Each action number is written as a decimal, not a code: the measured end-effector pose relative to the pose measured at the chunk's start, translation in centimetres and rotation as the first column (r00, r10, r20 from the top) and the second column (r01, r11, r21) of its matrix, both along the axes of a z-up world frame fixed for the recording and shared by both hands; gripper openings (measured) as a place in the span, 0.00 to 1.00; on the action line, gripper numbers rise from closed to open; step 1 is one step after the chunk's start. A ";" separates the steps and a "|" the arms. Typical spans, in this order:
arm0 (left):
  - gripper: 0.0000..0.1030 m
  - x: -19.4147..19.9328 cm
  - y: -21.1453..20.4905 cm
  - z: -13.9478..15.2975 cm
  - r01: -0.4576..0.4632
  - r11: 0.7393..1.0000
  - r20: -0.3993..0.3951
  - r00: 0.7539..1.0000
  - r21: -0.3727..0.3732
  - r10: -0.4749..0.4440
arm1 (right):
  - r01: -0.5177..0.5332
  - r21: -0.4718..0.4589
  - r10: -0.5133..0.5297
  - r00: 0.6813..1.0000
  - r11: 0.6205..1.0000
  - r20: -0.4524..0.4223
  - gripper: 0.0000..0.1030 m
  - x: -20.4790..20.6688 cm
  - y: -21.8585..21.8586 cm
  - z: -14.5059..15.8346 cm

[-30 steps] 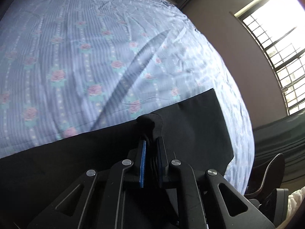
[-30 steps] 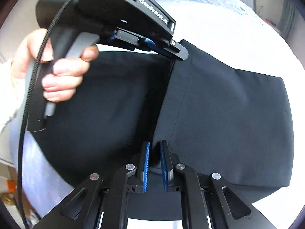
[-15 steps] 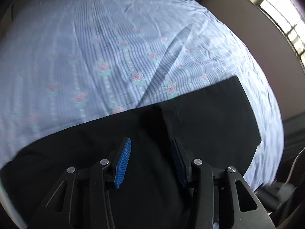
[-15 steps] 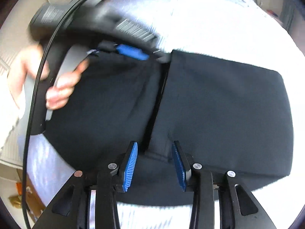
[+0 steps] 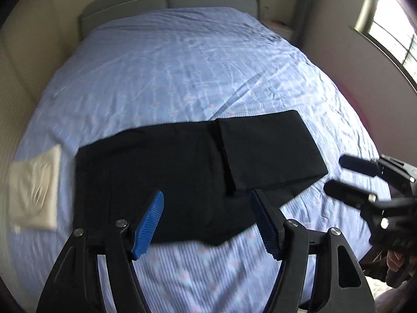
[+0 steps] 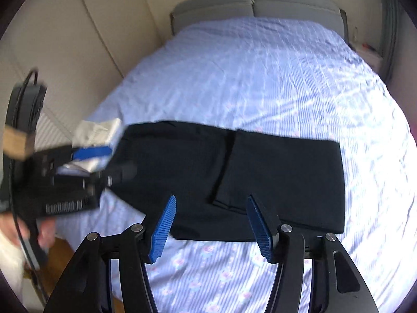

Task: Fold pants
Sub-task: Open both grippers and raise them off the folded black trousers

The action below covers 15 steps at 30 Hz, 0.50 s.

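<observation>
A: What's biggest here?
B: The bed (image 5: pixel 182 60), covered by a blue striped floral sheet (image 6: pixel 273 78), grey headboard (image 5: pixel 169 2) at the far end.
A: And the pants?
B: The black pants (image 5: pixel 182 172) lie flat across the near part of the bed, one end folded over on the right. A white folded cloth (image 5: pixel 34 190) sits just beside their left end.
A: The tools?
B: The left hand-held gripper (image 5: pixel 206 224) and the right hand-held gripper (image 6: pixel 211 227) both hang above the pants' near edge, blue pads (image 6: pixel 163 229) spread wide, holding nothing.
</observation>
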<state>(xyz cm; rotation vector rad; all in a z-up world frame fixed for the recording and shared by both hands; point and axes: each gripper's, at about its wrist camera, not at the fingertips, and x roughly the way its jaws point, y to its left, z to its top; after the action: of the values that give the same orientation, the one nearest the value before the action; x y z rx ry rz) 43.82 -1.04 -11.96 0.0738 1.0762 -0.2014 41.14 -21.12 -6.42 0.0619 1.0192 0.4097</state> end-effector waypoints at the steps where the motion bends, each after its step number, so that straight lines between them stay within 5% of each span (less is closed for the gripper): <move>1: 0.67 -1.0 0.0 0.5 -0.016 1.000 0.004 1.000 0.001 0.016 | -0.006 0.008 0.006 1.000 1.000 0.011 0.59 0.3 1.0 -0.7; 9: 0.74 -7.8 3.7 4.8 -0.170 0.985 0.050 0.984 -0.021 0.171 | -0.078 0.020 0.075 0.992 0.997 0.105 0.62 -3.4 3.7 2.9; 15: 0.79 -9.3 9.0 5.5 -0.237 0.968 0.064 0.968 -0.080 0.242 | -0.112 0.002 0.111 0.985 0.994 0.135 0.65 -5.1 8.1 5.1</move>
<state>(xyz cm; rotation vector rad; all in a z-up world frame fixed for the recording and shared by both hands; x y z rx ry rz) 34.54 7.91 -6.42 -0.1126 0.9945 -0.0187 36.09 -12.99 -1.32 -0.0147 0.8897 0.5140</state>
